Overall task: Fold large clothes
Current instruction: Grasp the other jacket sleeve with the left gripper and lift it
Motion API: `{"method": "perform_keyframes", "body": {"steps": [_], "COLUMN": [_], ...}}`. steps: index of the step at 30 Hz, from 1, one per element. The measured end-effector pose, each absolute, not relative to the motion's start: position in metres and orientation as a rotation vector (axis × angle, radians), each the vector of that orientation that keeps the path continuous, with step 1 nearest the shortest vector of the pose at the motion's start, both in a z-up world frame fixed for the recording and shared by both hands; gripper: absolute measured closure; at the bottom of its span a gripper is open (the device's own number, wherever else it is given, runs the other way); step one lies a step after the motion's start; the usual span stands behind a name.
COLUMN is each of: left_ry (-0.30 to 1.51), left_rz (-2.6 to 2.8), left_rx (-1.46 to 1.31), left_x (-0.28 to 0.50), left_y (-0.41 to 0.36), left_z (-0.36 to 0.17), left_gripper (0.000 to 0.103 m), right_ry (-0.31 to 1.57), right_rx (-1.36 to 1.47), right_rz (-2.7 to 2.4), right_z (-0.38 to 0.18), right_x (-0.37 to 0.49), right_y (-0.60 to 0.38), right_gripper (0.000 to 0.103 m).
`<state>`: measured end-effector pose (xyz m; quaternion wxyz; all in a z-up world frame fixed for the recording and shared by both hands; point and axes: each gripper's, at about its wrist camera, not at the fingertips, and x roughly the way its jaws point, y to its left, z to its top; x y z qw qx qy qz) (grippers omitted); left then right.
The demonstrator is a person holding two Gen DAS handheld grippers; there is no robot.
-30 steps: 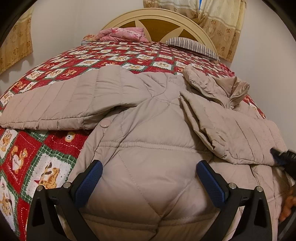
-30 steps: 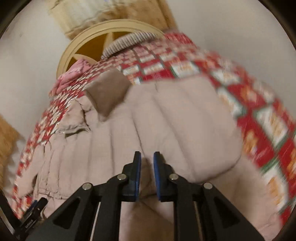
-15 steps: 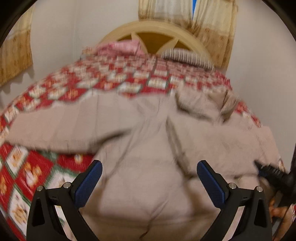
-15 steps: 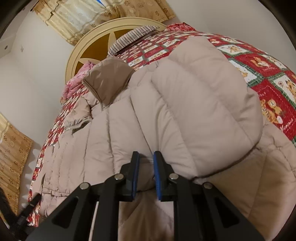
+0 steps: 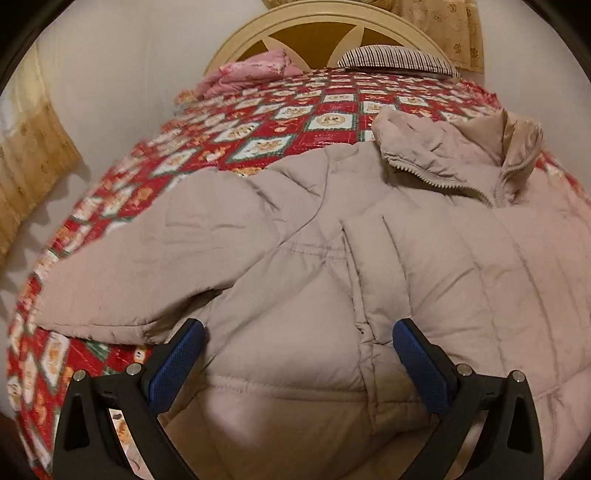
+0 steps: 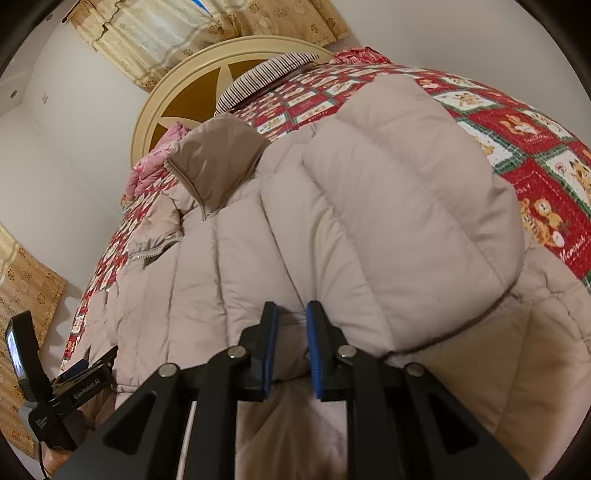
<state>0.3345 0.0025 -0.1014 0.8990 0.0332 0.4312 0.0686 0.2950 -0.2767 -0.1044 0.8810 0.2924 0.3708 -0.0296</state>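
- While I hold my right gripper clamped on a fold of the beige puffer jacket, my left gripper hangs wide open above its hem.
- Beyond, the jacket lies spread across the bed, collar toward the headboard.

Jacket on quilt

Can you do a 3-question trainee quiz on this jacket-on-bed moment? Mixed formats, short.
1. True or false: the right gripper is pinching the puffer jacket.
2. The left gripper is: A) wide open over the jacket B) shut on the sleeve C) holding the striped pillow.
3. Fill in: the jacket lies on a red patterned ____.

Key: 1 true; 2 A; 3 quilt.
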Motion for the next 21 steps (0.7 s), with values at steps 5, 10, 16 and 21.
{"method": "perform_keyframes", "body": {"steps": [5,10,16,21], "left_ry": [0.786,0.63,0.694,0.71], "left_rz": [0.142,0.416,0.742,0.784], "left_rx": [-0.219,-0.48,-0.729,-0.842], "left_x": [0.306,0.266,0.256,0.263], "left_y": [0.078,0.213,0.335,0.367], "left_z": [-0.062,-0.039,-0.075,-0.105], "left_gripper": [0.001,0.001,0.001,0.001], "right_ry": [0.766,0.766,0.768,0.768], "right_rx": [0.629,0.628,0.62,0.621], "right_rz": [-0.053,-0.054,-0.059,-0.061], "right_z": [-0.105,-0.105,-0.106,-0.106], "right_x": [0.295,0.295,0.296,0.296], "right_y": [-0.28,-0.28,-0.28,-0.28], "right_gripper": [0.084,0.084,0.084,0.084]}}
